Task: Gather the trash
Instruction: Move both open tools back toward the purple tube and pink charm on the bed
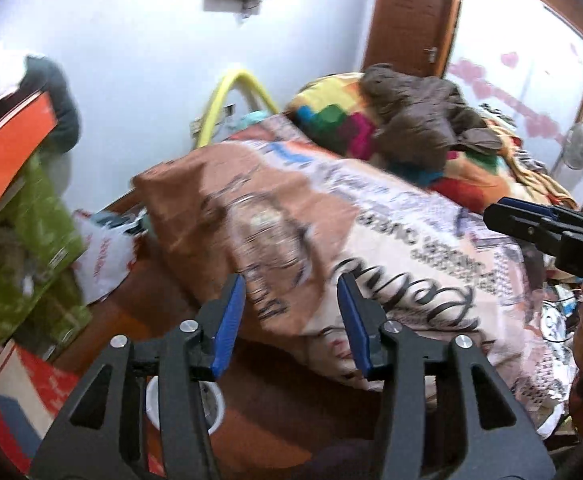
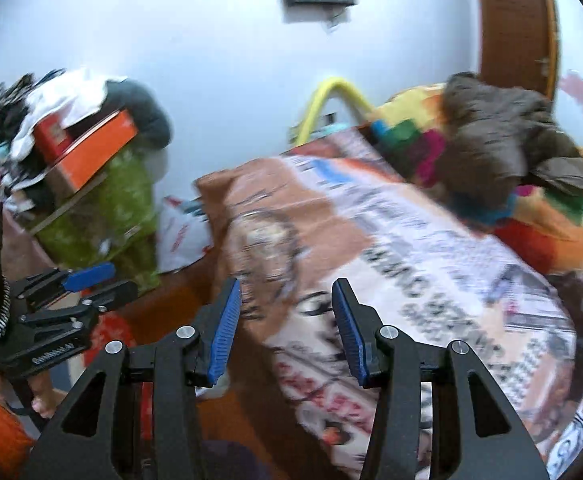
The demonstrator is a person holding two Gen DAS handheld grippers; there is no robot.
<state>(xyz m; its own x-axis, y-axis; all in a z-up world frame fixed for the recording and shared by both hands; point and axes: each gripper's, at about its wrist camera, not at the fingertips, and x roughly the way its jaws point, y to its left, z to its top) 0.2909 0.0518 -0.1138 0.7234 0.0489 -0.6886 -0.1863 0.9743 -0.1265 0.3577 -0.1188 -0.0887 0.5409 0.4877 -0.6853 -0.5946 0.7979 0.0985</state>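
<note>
My left gripper is open and empty, held above the near edge of a bed covered by a printed brown and white sheet. My right gripper is open and empty too, over the same sheet. The right gripper shows at the right edge of the left wrist view; the left gripper shows at the left of the right wrist view. A white plastic bag with red print lies on the floor beside the bed; it also shows in the right wrist view. A white cup sits low behind my left fingers. Both views are blurred.
A brown jacket lies on a multicoloured blanket at the far end of the bed. An orange box and green boxes are stacked at the left. A yellow hoop leans on the wall. A brown door stands behind.
</note>
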